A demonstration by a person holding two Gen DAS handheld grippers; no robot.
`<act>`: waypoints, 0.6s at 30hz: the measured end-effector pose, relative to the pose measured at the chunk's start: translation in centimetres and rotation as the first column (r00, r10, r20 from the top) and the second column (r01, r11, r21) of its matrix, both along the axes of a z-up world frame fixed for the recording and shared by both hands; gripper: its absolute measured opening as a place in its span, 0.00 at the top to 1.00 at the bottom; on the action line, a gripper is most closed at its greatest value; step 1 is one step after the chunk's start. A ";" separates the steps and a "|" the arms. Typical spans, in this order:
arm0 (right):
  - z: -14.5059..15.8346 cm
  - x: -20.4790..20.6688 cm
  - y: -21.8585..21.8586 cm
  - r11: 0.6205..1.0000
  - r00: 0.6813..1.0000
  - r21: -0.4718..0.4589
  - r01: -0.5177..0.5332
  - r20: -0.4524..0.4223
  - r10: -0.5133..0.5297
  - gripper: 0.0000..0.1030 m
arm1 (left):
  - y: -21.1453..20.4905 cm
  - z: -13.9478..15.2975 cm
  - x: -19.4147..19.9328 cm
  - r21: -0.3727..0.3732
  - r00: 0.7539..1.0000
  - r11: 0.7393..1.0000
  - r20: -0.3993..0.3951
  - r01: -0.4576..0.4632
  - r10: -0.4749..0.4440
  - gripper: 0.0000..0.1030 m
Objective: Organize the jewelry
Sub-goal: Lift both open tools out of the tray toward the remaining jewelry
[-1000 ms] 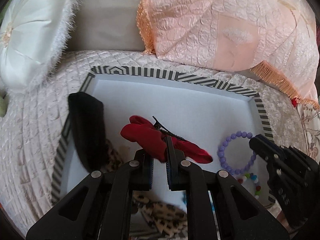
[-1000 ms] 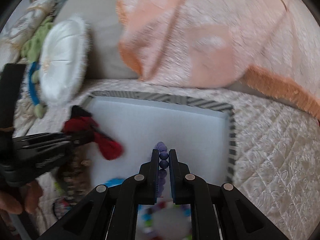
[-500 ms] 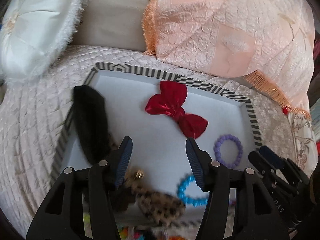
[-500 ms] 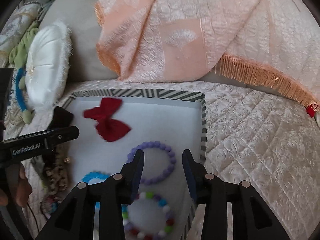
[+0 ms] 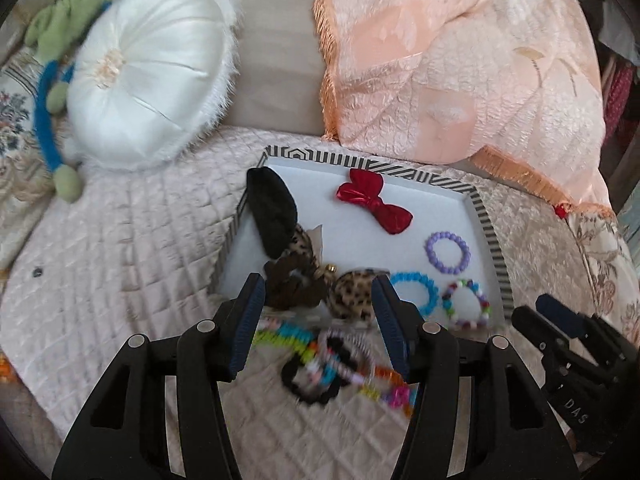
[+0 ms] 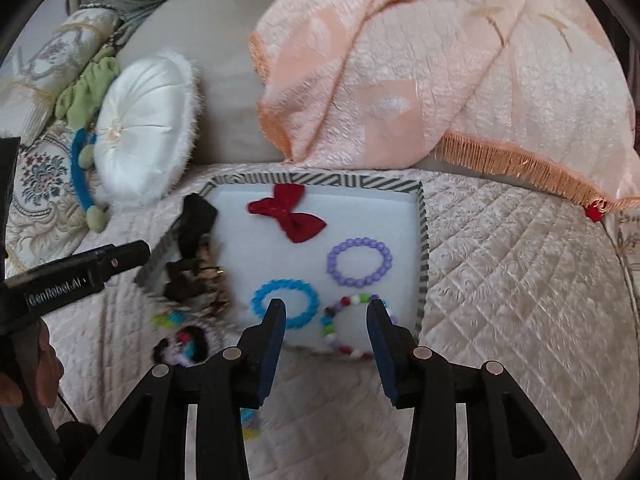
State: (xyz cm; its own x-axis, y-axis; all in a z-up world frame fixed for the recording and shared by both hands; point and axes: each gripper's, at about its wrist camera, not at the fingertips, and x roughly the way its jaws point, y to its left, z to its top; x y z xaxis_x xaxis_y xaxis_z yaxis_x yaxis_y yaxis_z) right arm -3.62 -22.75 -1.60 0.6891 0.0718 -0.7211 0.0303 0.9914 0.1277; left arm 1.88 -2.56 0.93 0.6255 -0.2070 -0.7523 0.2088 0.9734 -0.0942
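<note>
Quilted pale bedding (image 5: 120, 248) is carrying a striped-rim tray (image 5: 486, 220) at mid-frame. Lying inside it are a red bow (image 6: 288, 212) near the top, a purple bracelet (image 6: 359, 262), a blue bracelet (image 6: 286, 303) and a multicoloured bracelet (image 5: 466, 304) lower right. Both the left gripper (image 5: 318, 320) and the right gripper (image 6: 326, 340) are hovering with jaws spread, gripping nothing, near the tray's lower edge.

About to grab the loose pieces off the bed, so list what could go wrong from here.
1. The loose pile of bands and beads lies tangled on the quilt; lifting one piece may drag others along.
2. The leopard bow sits at the tray's near edge and could get knocked out.
3. The multicolour bracelet lies close to that edge too.
</note>
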 end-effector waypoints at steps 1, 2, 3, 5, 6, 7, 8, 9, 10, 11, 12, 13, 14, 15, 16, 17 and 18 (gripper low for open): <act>0.4 -0.5 0.4 1.000 1.000 0.000 -0.001 0.006 0.001 0.60 | 0.3 0.2 -0.7 0.004 1.000 1.000 0.009 -0.001 0.001 0.46; 0.8 -1.2 1.0 1.000 1.000 -0.001 -0.004 0.014 0.004 0.60 | 0.5 0.6 -1.6 0.009 1.000 1.000 0.023 -0.005 0.005 0.46; 1.1 -1.6 1.3 1.000 1.000 -0.002 -0.006 0.017 0.007 0.59 | 0.8 0.8 -2.4 0.011 0.999 1.000 0.035 -0.009 0.008 0.46; 2.0 -3.0 2.4 1.000 0.999 -0.010 -0.007 0.033 0.007 0.48 | 1.4 1.3 -4.0 0.012 0.999 1.000 0.053 -0.014 0.013 0.46; 2.3 -3.6 2.7 1.000 0.999 -0.011 -0.001 0.044 0.001 0.36 | 1.6 1.5 -4.8 0.013 0.998 1.000 0.060 -0.016 0.015 0.46; 2.7 -4.4 3.1 1.000 0.998 -0.011 0.007 0.063 -0.006 0.28 | 1.7 1.6 -5.3 0.015 0.998 1.000 0.066 -0.018 0.017 0.46; 3.2 -5.2 3.6 1.000 0.996 -0.008 0.007 0.086 -0.006 0.28 | 2.0 1.8 -6.2 0.020 0.997 1.000 0.078 -0.021 0.019 0.46; 3.5 -5.7 3.9 1.000 0.995 -0.006 0.000 0.097 0.001 0.28 | 2.1 1.9 -6.9 0.028 0.996 0.999 0.090 -0.024 0.021 0.46; 3.7 -6.2 4.3 1.000 0.995 -0.008 -0.007 0.101 0.008 0.28 | 2.2 2.0 -7.6 0.037 0.995 0.999 0.100 -0.027 0.024 0.46; 4.1 -6.8 4.8 1.000 0.994 -0.013 -0.011 0.104 0.012 0.28 | 2.4 2.2 -8.2 0.041 0.994 0.999 0.106 -0.030 0.025 0.46; 4.2 -7.3 5.2 1.000 0.994 -0.017 -0.009 0.108 0.011 0.28 | 2.7 2.3 -8.7 0.040 0.993 0.999 0.111 -0.033 0.028 0.46; 4.4 -7.8 5.5 1.000 0.994 -0.019 -0.010 0.111 0.012 0.28 | 3.0 2.5 -9.3 0.034 0.993 0.999 0.116 -0.038 0.033 0.46; 4.6 -8.3 5.9 1.000 0.993 -0.018 -0.016 0.115 0.018 0.28 | 3.3 2.7 -9.9 0.025 0.992 0.999 0.121 -0.041 0.037 0.46; 4.7 -8.7 6.2 1.000 0.993 -0.016 -0.020 0.118 0.022 0.28 | 3.5 2.9 -10.4 0.019 0.991 0.999 0.125 -0.043 0.040 0.46; 4.9 -9.1 6.4 1.000 0.992 -0.015 -0.023 0.121 0.025 0.28 | 3.7 3.0 -10.7 0.018 0.991 0.999 0.128 -0.045 0.043 0.46; 5.1 -9.5 6.6 1.000 0.992 -0.016 -0.024 0.125 0.026 0.28 | 3.9 3.2 -11.3 0.019 0.990 0.999 0.133 -0.051 0.048 0.46; 5.2 -10.0 6.8 1.000 0.991 -0.017 -0.024 0.129 0.026 0.28 | 4.0 3.2 -11.6 0.018 0.989 0.998 0.136 -0.055 0.052 0.46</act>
